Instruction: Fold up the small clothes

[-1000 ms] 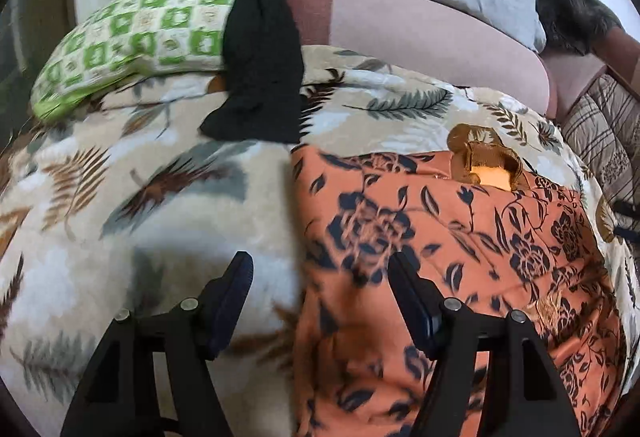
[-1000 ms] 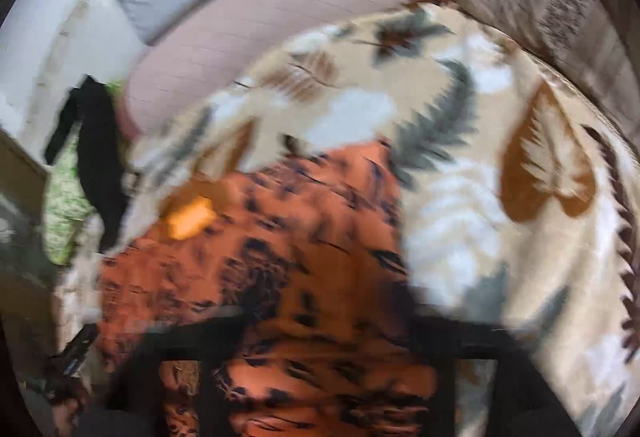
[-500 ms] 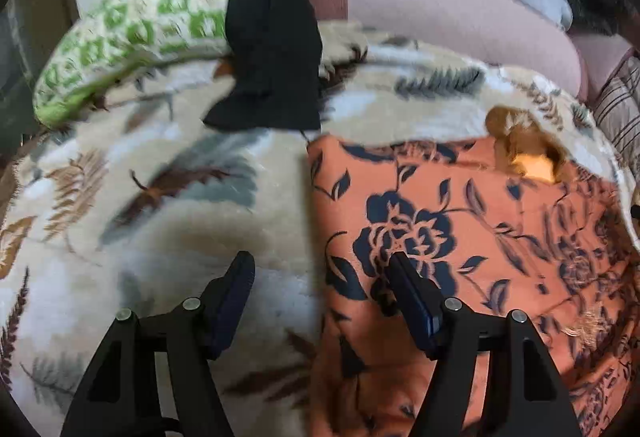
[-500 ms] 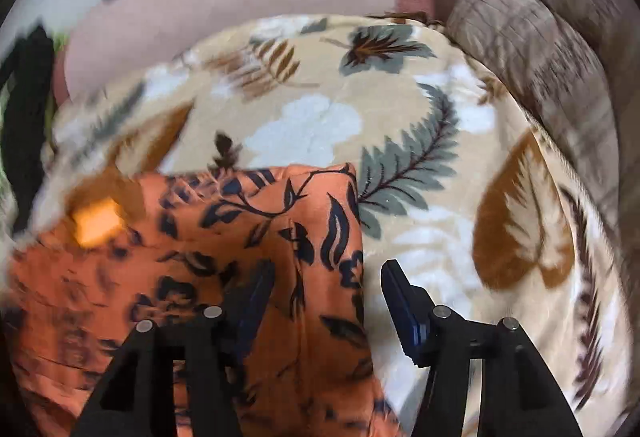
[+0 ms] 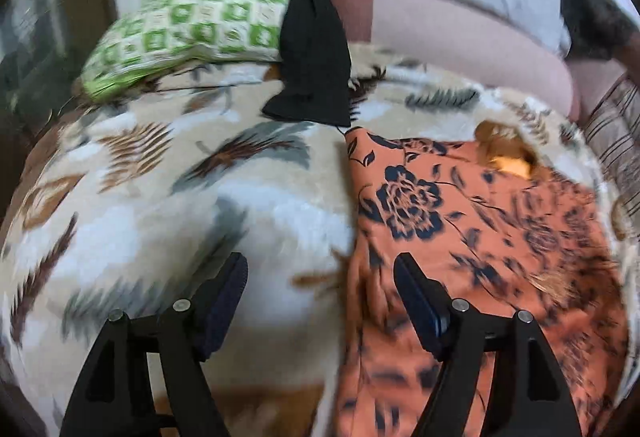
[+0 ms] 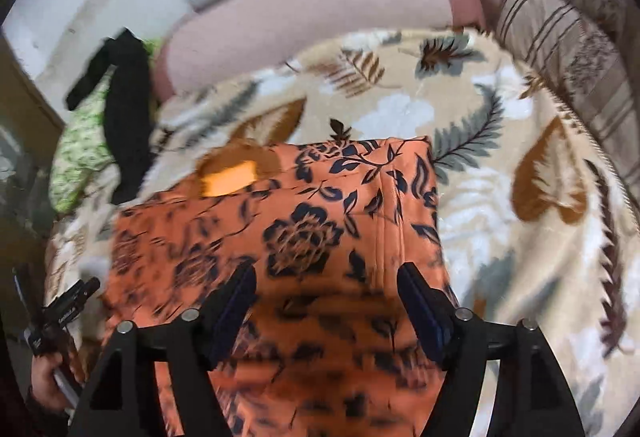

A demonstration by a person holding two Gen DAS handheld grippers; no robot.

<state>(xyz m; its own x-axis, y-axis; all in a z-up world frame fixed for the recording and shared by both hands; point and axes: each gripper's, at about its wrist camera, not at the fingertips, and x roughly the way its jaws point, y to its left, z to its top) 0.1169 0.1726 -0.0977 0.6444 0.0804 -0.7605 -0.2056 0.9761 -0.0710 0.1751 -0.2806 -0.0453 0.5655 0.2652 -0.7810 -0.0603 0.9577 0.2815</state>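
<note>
Both hand-held grippers are angled steeply down toward a leaf-printed blanket, each above a different edge of an orange floral garment that lies spread flat on it. The left hand-held gripper is seen over the garment's left edge: its left finger is above bare blanket, its right finger above the orange cloth, and the edge runs up between them. Its jaws are spread wide, have just been opening a little further, and nothing is pinched between them; whether the tips brush the fabric cannot be told. The right hand-held gripper is held over the garment's right part, near its right edge, with both fingers above orange cloth. Its jaws have just been opening, stand apart, and clasp nothing. In the right wrist view a hand on the other tool shows at the lower left border. The garment's long axis appears to run from the cameras away toward a pink bolster; its far end is a fairly straight edge, with a bright orange label near the far middle. Beyond it, a black garment is draped over a green checked pillow, well clear of the orange one.
</note>
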